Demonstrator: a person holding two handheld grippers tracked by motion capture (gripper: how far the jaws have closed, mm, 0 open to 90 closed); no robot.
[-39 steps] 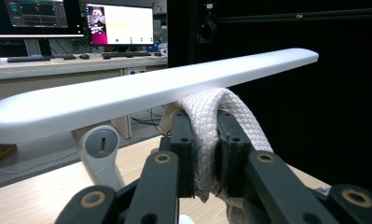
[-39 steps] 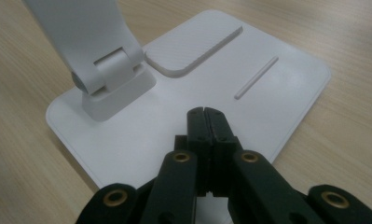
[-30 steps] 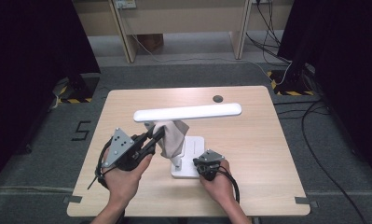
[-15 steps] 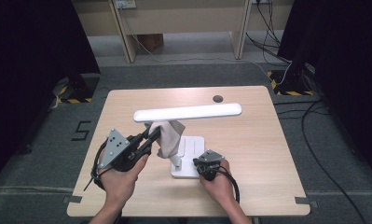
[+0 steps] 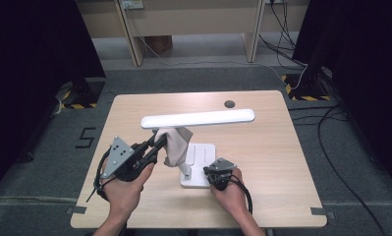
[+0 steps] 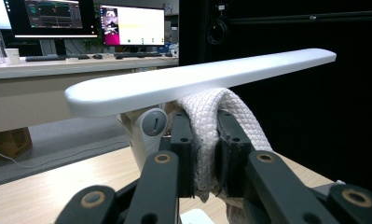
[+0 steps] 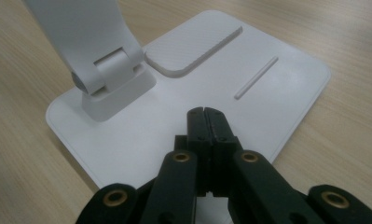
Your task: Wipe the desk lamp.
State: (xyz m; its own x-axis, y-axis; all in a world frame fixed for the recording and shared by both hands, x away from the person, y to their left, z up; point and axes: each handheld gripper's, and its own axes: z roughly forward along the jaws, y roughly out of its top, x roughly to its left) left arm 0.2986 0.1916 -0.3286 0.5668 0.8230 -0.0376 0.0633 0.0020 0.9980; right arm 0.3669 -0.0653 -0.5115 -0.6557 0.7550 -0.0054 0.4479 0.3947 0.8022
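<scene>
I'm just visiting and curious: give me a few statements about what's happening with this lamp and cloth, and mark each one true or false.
1. The left gripper is clamped on a whitish cloth. True.
2. The cloth lies flat on the table, away from the lamp. False: it is held up against the underside of the white lamp head.
3. The right gripper has its jaws closed with nothing between them. True.
4. The right gripper holds the lamp head. False: its tips are over the flat lamp base; whether they press on it cannot be told.
5. The lamp stands at the far edge of the table. False: its base sits near the person's edge, between the two hands.
</scene>
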